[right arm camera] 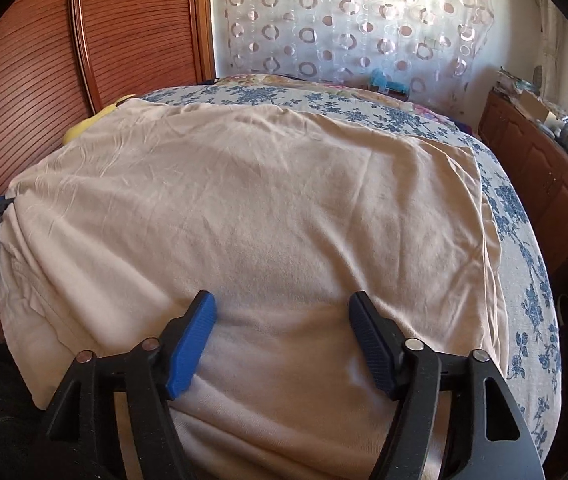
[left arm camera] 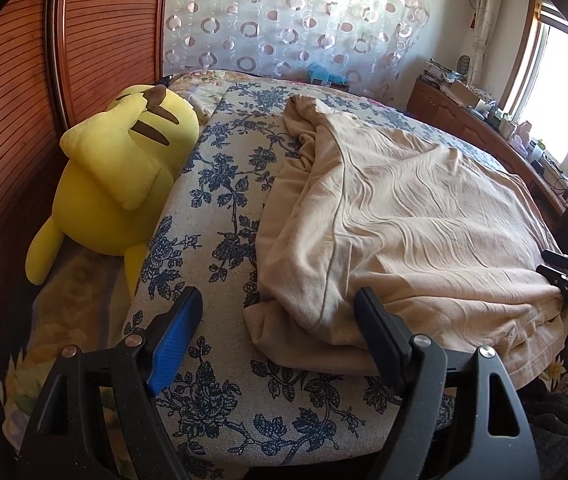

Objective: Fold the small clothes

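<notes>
Lying on one floral bedspread [left arm camera: 220, 200], one beige garment [right arm camera: 264, 200], two grippers' jaws wide, empty

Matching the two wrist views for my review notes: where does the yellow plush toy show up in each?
Left wrist view: the yellow plush toy lies in full at left, beside the blue-flowered bedcover, against the wooden panel.
Right wrist view: only a yellow sliver peeks over the beige garment's far left edge.
Shared landmark: the circle-patterned curtain behind the bed.

Yellow plush toy [left arm camera: 120, 184] blocks bed's left edge; floral cover [left arm camera: 220, 208] beside it free
</notes>
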Tool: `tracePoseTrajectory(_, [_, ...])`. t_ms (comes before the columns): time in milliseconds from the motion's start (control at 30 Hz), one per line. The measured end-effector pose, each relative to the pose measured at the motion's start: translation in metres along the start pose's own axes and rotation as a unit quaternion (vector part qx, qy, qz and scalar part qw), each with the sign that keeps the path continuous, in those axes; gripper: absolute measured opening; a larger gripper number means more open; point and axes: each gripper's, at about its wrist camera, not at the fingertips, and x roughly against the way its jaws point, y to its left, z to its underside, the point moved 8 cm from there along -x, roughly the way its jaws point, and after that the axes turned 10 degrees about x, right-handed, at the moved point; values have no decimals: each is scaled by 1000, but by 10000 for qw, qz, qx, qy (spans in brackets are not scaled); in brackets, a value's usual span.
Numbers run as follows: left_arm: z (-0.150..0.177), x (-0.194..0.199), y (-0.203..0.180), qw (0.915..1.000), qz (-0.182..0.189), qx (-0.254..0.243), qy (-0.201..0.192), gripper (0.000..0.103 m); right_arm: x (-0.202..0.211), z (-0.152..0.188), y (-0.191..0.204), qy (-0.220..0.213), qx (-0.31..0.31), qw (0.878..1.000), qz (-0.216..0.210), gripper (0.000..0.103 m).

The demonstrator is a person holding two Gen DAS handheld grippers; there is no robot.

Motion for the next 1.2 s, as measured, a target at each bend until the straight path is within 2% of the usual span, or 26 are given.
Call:
tracePoseTrajectory(33, [0,0,1,10000,-3,8,-7,79,-1,1,1,3,6,10000,30,81])
tracePoseTrajectory(200, [-1,2,0,10000,6,52,-15,79,3,3,3,-18,-90,9999,104,85])
tracePoseTrajectory(300, [0,3,-4,9998,152,146,-13,79,12,8,5,18,-163,9996,212,91])
tracePoseTrajectory(500, [3,4,-16,9985,497,215,43,51,17,12,2,-16,-187,9996,209,94])
tracePoseTrajectory(567, [3,4,-20,9982,560,207,62,46,17,12,1,-6,-160,9997,180,94])
tracePoseTrajectory(667, [6,3,-25,9978,633,166,77,24,17,12,1,-6,-105,9999,129,95])
tracePoseTrajectory(700, [6,3,-25,9977,654,173,58,12,17,12,1,-7,-94,9999,114,95])
tracePoseTrajectory(867, [-9,15,-43,9956,897,135,-245,9,17,12,0,-7,-65,9999,76,95])
tracePoseTrajectory(933, [-20,22,-55,9929,1125,123,-369,9,17,12,0,11,-68,10000,63,95])
tracePoseTrajectory(1067, [-48,37,-101,9861,1550,-192,-560,9,21,12,-3,-44,-98,9999,98,94])
tracePoseTrajectory(1200, [-66,47,-154,9777,1881,-655,-670,8,36,13,-13,-232,-273,9993,83,89])
